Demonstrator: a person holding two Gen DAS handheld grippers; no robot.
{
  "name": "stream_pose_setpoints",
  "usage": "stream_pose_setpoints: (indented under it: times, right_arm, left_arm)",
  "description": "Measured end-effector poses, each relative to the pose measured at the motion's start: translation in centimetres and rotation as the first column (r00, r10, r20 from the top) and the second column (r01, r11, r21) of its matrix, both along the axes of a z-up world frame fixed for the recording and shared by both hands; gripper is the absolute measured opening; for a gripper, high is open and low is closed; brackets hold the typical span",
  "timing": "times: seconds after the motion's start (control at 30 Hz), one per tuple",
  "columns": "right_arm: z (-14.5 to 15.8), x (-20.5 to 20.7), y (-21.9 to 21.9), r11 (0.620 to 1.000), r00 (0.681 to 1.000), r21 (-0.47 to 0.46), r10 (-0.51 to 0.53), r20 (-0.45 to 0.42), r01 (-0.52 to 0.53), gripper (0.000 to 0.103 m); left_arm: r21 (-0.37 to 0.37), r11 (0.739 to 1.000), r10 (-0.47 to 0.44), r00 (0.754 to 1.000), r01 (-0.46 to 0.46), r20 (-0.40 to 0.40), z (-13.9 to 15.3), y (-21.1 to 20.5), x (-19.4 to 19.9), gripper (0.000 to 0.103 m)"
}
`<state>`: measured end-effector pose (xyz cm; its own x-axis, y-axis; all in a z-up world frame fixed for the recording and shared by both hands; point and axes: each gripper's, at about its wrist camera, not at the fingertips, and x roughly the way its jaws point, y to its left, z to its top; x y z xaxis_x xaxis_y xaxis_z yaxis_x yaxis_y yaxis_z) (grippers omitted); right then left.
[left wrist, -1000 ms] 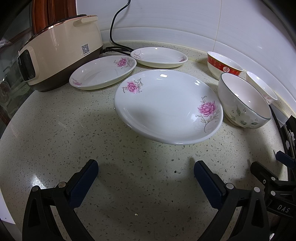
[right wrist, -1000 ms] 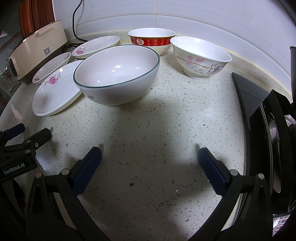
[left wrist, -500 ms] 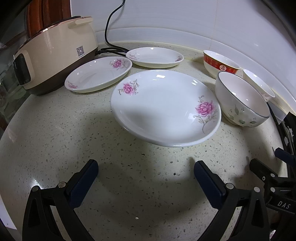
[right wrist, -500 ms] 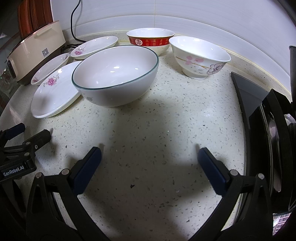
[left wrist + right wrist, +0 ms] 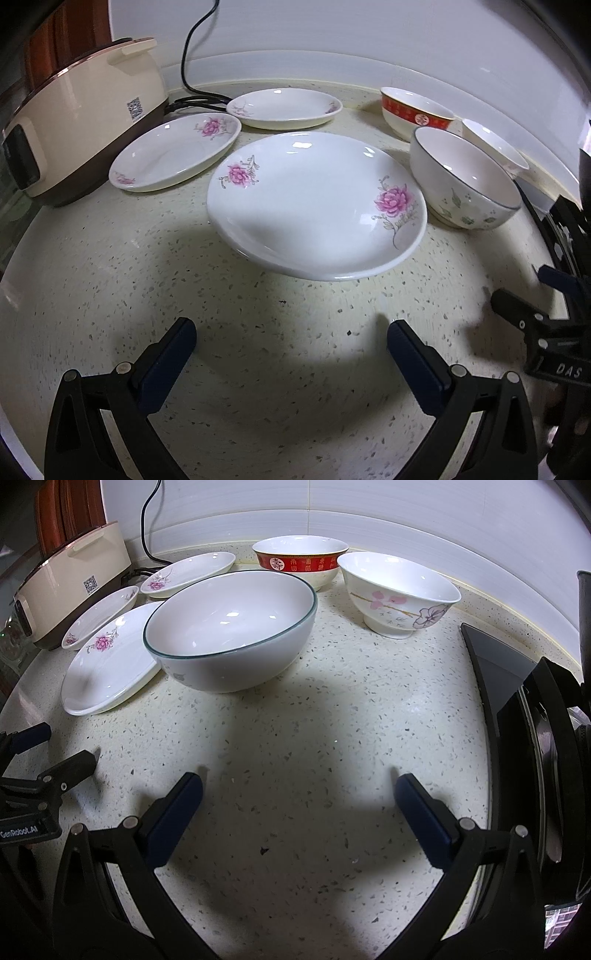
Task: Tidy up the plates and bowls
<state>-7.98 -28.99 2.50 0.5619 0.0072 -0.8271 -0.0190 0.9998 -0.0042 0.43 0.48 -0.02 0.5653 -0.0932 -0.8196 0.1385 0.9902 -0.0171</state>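
Observation:
Three white plates with pink flowers lie on the speckled counter: a large one [image 5: 314,206] straight ahead of my left gripper [image 5: 291,339], a medium one [image 5: 173,151] to its left, a small one [image 5: 284,108] behind. Right of them stand a green-rimmed bowl [image 5: 465,184], a red-banded bowl [image 5: 413,114] and a pink-flowered bowl [image 5: 495,147]. In the right wrist view the green-rimmed bowl [image 5: 229,627] sits ahead of my right gripper [image 5: 299,786], with the red-banded bowl [image 5: 299,559] and flowered bowl [image 5: 399,590] behind. Both grippers are open, holding nothing.
A cream and brown cooker [image 5: 74,122] with a black cable [image 5: 192,48] stands at the left against the tiled wall. A black stove top [image 5: 509,675] borders the counter on the right. Each gripper shows at the edge of the other's view.
My left gripper has drawn back a little and turned slightly, so the plates look farther away. The right gripper has barely moved. No dish has shifted.

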Motion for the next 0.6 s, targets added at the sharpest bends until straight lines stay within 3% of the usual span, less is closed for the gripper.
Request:
stream_pose_setpoints:
  times: [0.33, 0.6]
  right_arm:
    - [0.0, 0.0, 0.0, 1.000, 1.000, 0.000, 0.000, 0.000, 0.000, 0.103]
    - [0.1, 0.1, 0.2, 1.000, 1.000, -0.001, -0.023, 0.000, 0.023, 0.103]
  left_arm:
    - [0.007, 0.991, -0.134, 0.991, 0.134, -0.025, 0.1, 1.1, -0.1, 0.103]
    - [0.009, 0.991, -0.132, 0.991, 0.133, -0.030, 0.0, 3.1, 0.4, 0.103]
